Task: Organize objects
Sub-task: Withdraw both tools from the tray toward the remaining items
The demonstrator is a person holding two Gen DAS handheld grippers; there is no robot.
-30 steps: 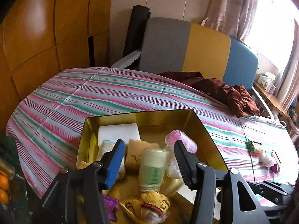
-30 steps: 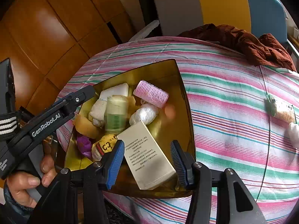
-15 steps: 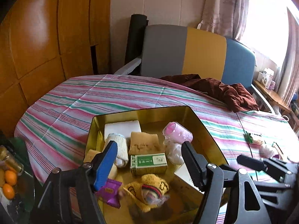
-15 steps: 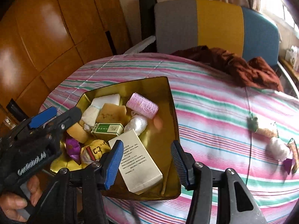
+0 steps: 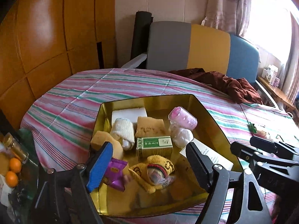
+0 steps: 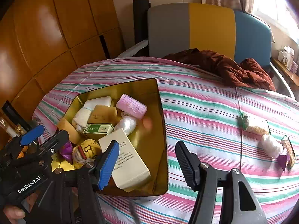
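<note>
Left tool [image 5: 149, 163] jaws just been spreading, pinching nothing, hanging over gold tin [image 5: 211, 117]; green box [image 5: 154, 146] lying inside, just ahead.

Right tool [image 6: 147, 160] also widening, empty.

Risk: tin overhanging table [image 6: 205, 115] edge; downward nudge tipping it.

Loose items [image 6: 269, 145] waiting well right of right tool.

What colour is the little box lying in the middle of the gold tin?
The little box is green with a white label, clearest in the left wrist view.
</note>
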